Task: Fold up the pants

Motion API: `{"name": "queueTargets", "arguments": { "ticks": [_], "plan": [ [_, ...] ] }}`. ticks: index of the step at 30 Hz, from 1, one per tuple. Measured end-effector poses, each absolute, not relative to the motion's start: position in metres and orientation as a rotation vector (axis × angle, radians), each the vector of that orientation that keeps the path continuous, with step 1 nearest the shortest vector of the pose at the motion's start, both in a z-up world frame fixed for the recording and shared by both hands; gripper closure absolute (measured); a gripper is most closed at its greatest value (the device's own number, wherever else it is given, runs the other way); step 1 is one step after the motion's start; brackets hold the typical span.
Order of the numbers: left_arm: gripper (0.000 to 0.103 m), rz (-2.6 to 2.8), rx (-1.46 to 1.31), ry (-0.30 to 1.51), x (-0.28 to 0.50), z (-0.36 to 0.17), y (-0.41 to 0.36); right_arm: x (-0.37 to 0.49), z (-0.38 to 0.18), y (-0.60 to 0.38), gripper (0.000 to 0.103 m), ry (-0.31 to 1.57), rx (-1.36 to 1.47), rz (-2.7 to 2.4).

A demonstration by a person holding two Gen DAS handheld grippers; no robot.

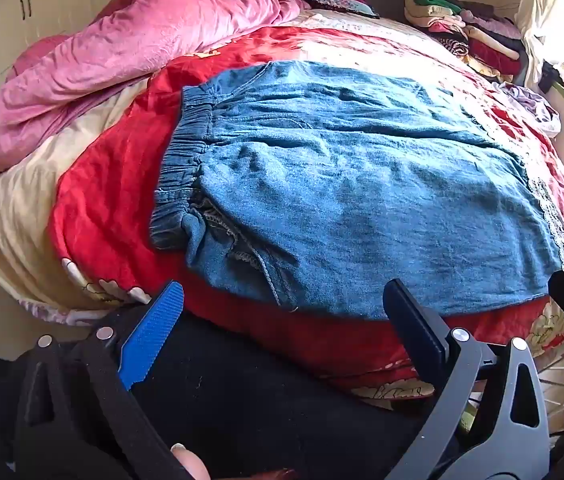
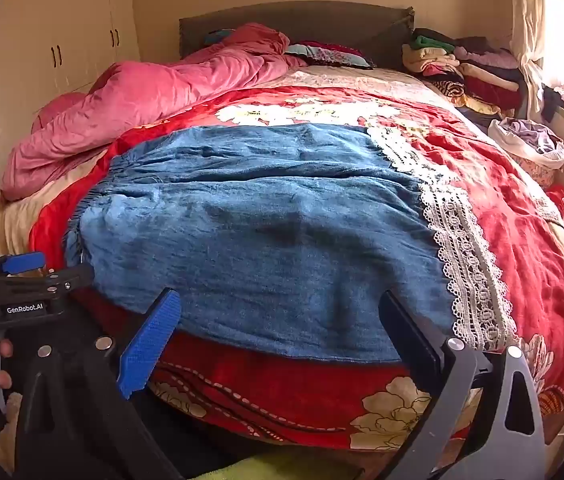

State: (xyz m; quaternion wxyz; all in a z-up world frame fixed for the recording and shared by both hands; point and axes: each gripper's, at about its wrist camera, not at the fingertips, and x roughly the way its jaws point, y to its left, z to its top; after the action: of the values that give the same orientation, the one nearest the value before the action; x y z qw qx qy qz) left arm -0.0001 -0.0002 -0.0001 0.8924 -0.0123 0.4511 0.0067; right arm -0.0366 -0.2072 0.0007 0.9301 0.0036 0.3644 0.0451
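Note:
Blue denim pants [image 1: 342, 184] lie flat across a red floral bedspread [image 1: 102, 200], elastic waistband to the left, white lace hems to the right [image 2: 462, 248]. They also fill the middle of the right wrist view [image 2: 266, 232]. My left gripper [image 1: 282, 300] is open and empty, hovering at the near edge of the pants by the waistband end. My right gripper [image 2: 280, 308] is open and empty, at the near edge by the hem end. The left gripper also shows at the left of the right wrist view [image 2: 22, 276].
A rumpled pink quilt [image 1: 130, 48] lies at the back left of the bed. Stacks of folded clothes [image 1: 470, 28] sit at the back right by the headboard. A pale bundle of cloth [image 2: 530, 140] lies on the right edge. White wardrobes [image 2: 42, 60] stand left.

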Motion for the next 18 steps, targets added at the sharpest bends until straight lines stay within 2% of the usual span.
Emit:
{"name": "queueTargets", "arguments": {
  "ticks": [18],
  "plan": [
    [0.009, -0.007, -0.039, 0.916, -0.002, 0.006, 0.001, -0.036, 0.003, -0.196, 0.004, 0.746, -0.052, 0.081]
  ]
}}
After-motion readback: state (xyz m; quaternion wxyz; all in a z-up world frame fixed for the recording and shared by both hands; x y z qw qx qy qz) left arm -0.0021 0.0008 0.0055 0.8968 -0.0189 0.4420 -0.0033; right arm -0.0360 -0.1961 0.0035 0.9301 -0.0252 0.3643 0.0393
